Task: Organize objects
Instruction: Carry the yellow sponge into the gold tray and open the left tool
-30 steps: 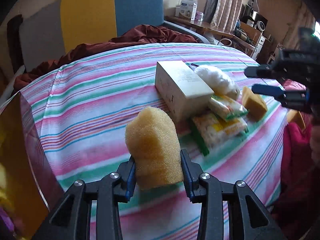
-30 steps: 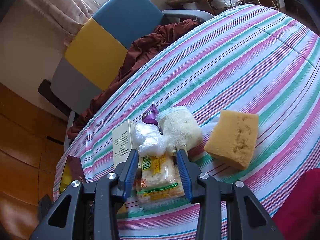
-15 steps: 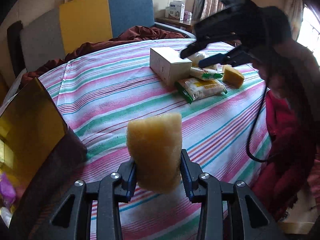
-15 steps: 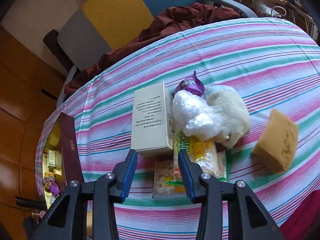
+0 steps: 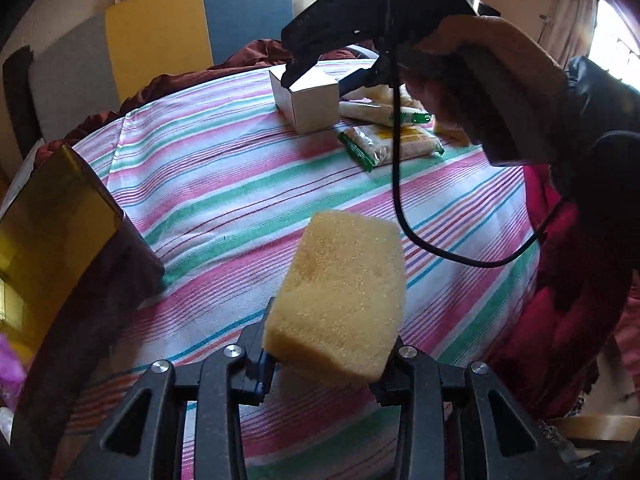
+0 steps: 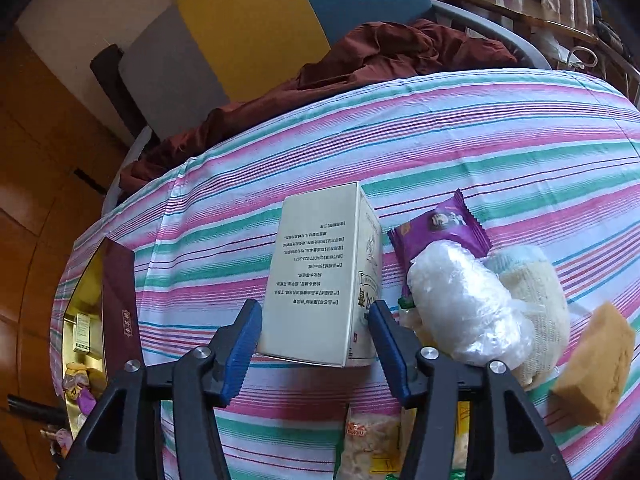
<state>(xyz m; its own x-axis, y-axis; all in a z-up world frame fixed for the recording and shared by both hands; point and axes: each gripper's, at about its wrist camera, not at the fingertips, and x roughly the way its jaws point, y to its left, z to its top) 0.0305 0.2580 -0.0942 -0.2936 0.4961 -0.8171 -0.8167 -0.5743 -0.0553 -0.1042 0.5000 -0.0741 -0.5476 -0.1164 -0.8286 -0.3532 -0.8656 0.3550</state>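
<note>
The left gripper (image 5: 328, 354) is clamping a yellow sponge (image 5: 340, 296) and holding it above the striped tablecloth (image 5: 224, 184) beside the gold-lined box (image 5: 52, 224), while the right gripper (image 6: 316, 328) is hanging spread wide around the cream carton (image 6: 320, 276).

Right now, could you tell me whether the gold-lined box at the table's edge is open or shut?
Open. The gold-lined box shows its shiny interior with small items inside, and its maroon lid stands raised beside the opening.
</note>
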